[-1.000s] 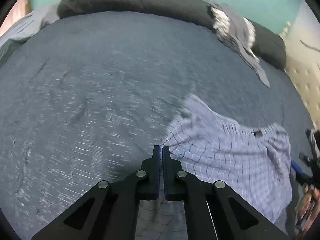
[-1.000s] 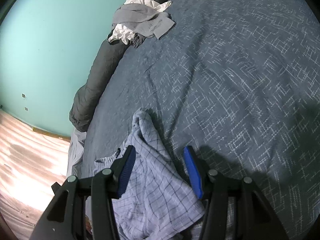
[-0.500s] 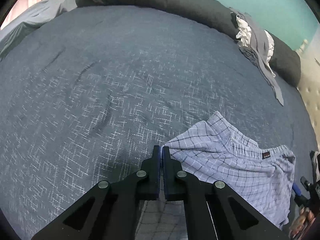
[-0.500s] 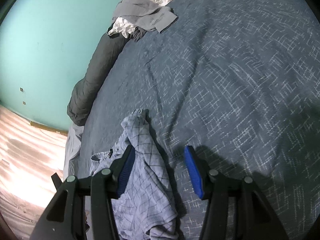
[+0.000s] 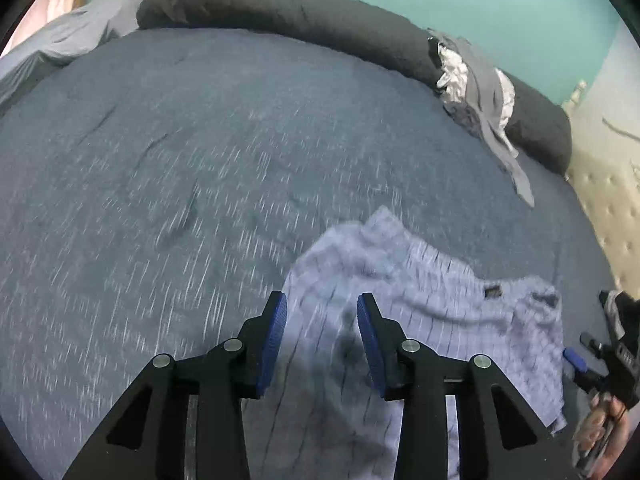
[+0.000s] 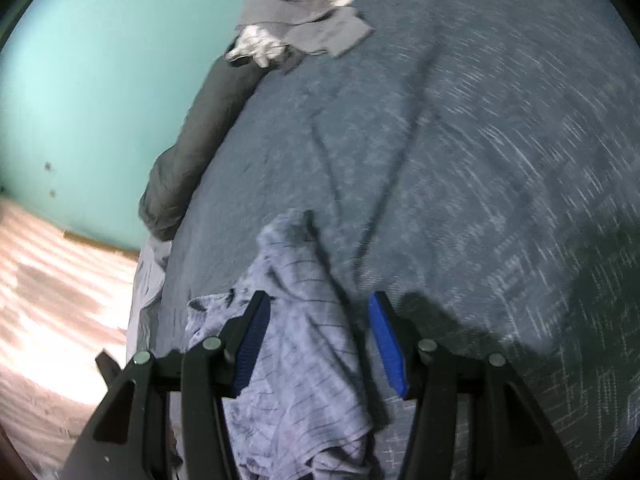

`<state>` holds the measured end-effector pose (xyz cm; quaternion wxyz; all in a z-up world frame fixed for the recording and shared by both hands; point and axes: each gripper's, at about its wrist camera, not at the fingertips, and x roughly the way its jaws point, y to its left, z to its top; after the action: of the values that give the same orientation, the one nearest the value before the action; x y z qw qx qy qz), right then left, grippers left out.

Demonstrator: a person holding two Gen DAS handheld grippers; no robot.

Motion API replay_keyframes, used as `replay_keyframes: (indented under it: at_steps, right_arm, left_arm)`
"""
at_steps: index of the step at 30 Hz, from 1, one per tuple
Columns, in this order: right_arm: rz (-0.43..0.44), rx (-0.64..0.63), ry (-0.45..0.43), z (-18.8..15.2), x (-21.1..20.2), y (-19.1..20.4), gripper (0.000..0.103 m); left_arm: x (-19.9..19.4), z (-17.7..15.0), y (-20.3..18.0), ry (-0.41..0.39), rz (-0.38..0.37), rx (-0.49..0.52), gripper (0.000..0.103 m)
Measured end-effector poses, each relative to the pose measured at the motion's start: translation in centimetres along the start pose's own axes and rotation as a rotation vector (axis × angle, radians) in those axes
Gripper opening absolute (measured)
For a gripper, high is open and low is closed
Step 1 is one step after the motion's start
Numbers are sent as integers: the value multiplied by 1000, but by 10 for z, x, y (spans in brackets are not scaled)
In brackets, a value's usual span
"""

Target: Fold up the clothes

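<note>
Letting go of the checked shorts after laying one fold on the bed

The left gripper (image 5: 322,300) is opening, nothing pinched between its jaws; the checked shorts (image 5: 432,292) lie rumpled on the grey-blue bedcover (image 5: 200,160), from 12 to 3 o'clock of it. The right gripper (image 6: 316,304) hangs half-open above the same cloth — not gripping. Next, I judge, each gripper needs a fresh edge, perhaps the waistband, for the next fold.

Open bed (image 5: 200,168) lies ahead of me; only the rolled duvet (image 5: 300,12) and clothes pile (image 5: 476,92) block its far edge.
</note>
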<state>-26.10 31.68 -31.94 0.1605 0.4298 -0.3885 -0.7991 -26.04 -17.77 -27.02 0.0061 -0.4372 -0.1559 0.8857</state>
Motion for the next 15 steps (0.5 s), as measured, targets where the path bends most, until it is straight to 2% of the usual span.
replay_keyframes:
  at_steps: [6, 10, 13, 15]
  right_arm:
    - [-45, -44, 1, 18, -2, 14, 52]
    - [-65, -46, 67, 42, 19, 26, 52]
    - [-81, -74, 132, 62, 40, 41, 60]
    - [-110, -76, 176, 75, 55, 46, 61]
  left_arm:
    - [22, 31, -11, 21, -54, 64, 41]
    - [40, 43, -19, 66, -79, 100, 45]
    - [48, 46, -21, 92, -93, 114, 46]
    - [50, 47, -17, 101, -103, 106, 46]
